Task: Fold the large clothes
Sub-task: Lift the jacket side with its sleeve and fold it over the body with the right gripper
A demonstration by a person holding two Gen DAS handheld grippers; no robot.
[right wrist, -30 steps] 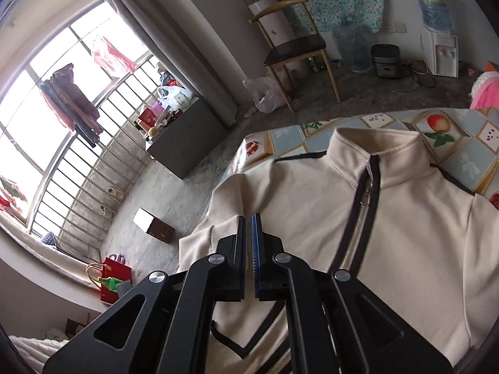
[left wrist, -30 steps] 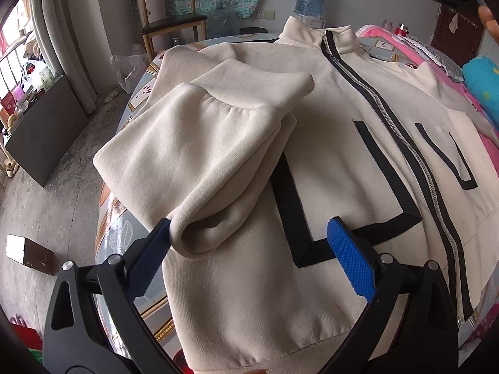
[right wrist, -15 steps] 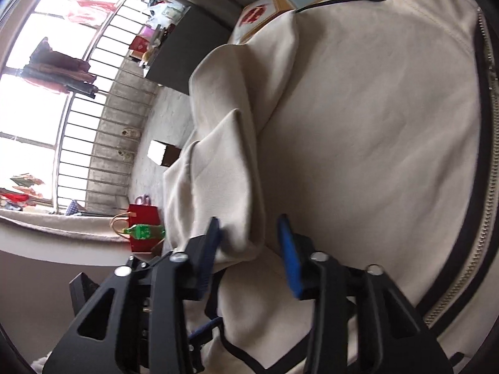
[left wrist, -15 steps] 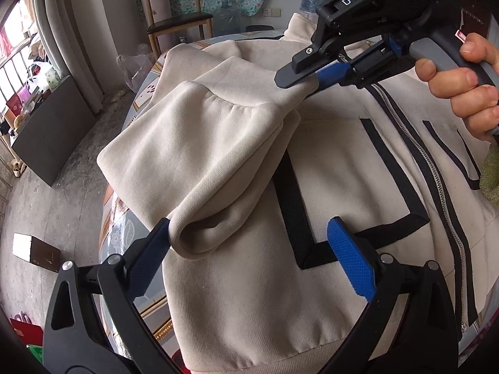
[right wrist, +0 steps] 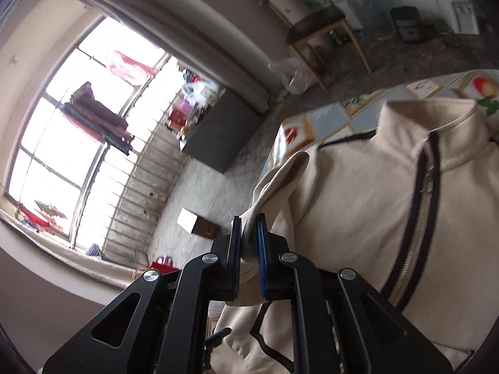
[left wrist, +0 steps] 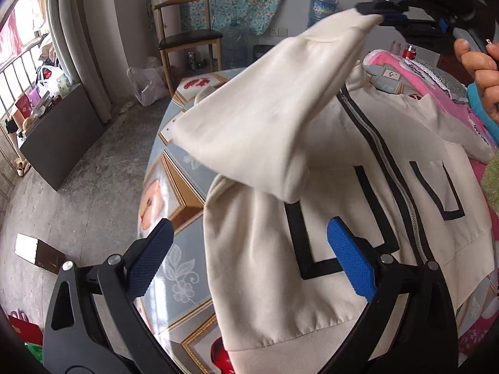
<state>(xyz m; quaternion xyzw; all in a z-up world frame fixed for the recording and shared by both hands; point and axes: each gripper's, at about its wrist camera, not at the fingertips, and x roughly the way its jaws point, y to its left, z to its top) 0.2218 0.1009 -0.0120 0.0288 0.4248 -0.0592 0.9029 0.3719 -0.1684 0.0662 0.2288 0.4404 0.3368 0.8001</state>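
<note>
The lifted sleeve point(left wrist: 274, 118) is hiding the jacket's point(left wrist: 389, 187) shoulder; the picture's lower edge is cutting off its hem, and the zipper point(right wrist: 418, 218) is blurring.

My left gripper point(left wrist: 248, 260): black triangular-cutout frame, silver pivot screws, blue knurled pads point(left wrist: 351, 260). My right gripper point(right wrist: 248, 244): same black frame, round silver screws, blue pads, grey-and-black handle. My hand point(left wrist: 482, 74) shows no sleeve.
</note>
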